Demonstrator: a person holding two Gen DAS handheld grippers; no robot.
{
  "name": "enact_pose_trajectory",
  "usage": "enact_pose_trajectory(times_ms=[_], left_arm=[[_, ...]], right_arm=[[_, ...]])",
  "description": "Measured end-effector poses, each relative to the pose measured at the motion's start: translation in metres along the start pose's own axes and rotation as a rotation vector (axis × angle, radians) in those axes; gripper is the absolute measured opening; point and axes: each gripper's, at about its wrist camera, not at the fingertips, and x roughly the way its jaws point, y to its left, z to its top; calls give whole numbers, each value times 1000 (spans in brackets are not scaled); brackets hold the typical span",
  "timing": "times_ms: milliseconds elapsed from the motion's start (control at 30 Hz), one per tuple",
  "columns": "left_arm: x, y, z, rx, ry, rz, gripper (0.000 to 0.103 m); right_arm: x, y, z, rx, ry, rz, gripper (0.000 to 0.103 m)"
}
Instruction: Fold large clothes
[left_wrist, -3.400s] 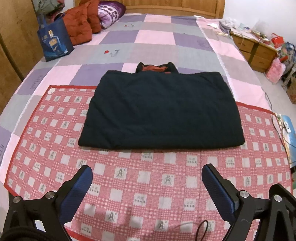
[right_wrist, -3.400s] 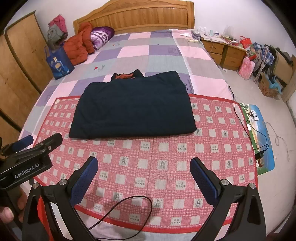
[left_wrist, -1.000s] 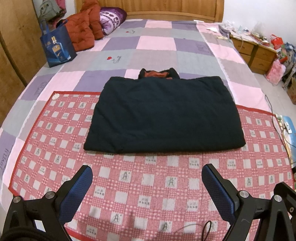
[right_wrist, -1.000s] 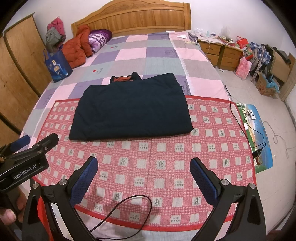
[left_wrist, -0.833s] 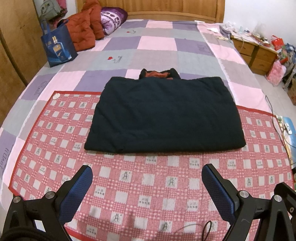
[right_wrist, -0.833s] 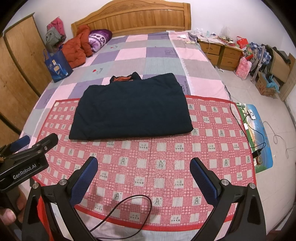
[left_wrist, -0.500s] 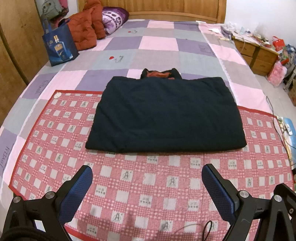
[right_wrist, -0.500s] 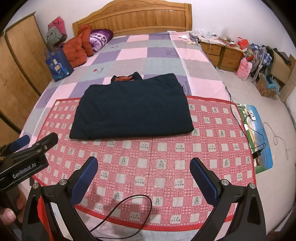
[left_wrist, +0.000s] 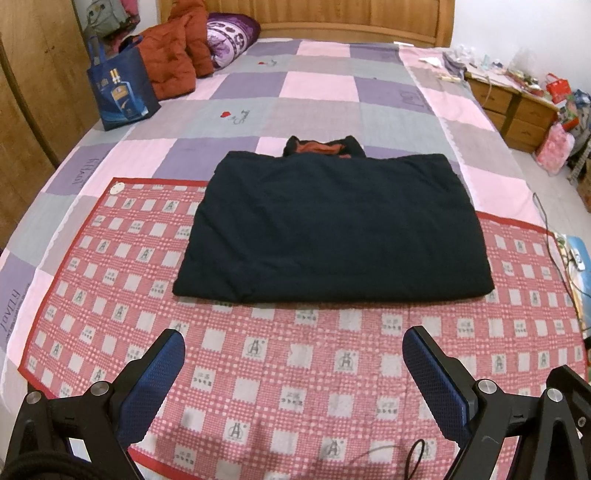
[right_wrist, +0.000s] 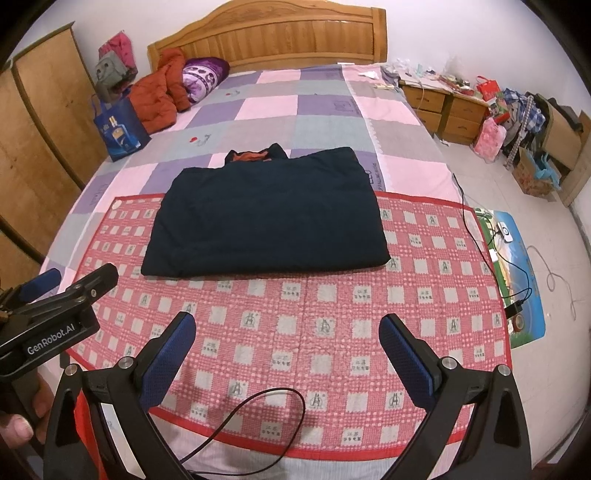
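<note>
The jacket (left_wrist: 332, 225) lies folded at 12 o'clock on the red mat (left_wrist: 280, 373), well beyond both grippers. Left gripper (left_wrist: 293, 350) and right gripper (right_wrist: 288, 336) hang spread wide, holding nothing. Risk: the padded layers could spring apart, or the cable (right_wrist: 255, 421) snag. Quilted bed (right_wrist: 317, 110); cluttered floor at 3 o'clock.

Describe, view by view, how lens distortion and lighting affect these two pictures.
Left wrist view: checked blanket edges bow outward, dark jacket shows little surface detail. Right wrist view: black vignette in corners, headboard arches, lighting even.
</note>
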Motion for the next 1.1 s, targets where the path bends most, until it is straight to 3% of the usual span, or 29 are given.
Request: enact_pose_trajectory(times_ms=[1100], left_arm=[[2, -2, 2, -3, 1, 3, 98]], right_arm=[[1, 0, 0, 1, 3, 1, 102]])
